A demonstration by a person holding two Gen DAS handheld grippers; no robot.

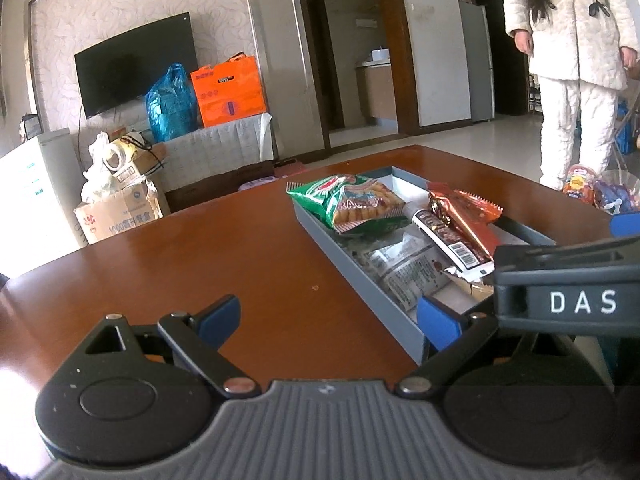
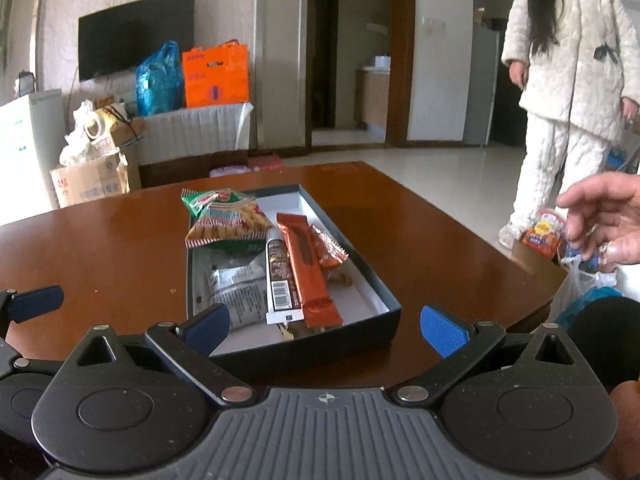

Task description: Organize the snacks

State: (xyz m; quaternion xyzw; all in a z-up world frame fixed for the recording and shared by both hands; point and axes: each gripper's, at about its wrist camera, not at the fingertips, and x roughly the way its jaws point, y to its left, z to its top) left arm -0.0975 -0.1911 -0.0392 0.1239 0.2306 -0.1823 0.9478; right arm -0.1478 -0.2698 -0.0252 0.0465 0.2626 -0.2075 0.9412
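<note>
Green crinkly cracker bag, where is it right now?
The green crinkly cracker bag lies at the far left end of the shallow dark tray on the brown wooden table, overhanging its rim, left of the long orange foil bar.

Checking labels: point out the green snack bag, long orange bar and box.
green snack bag (image 2: 224,216), right wrist view, middle of its front.
long orange bar (image 2: 310,270), right wrist view, mid-length of the wrapper.
box (image 2: 320,342), right wrist view, near outer wall.
</note>
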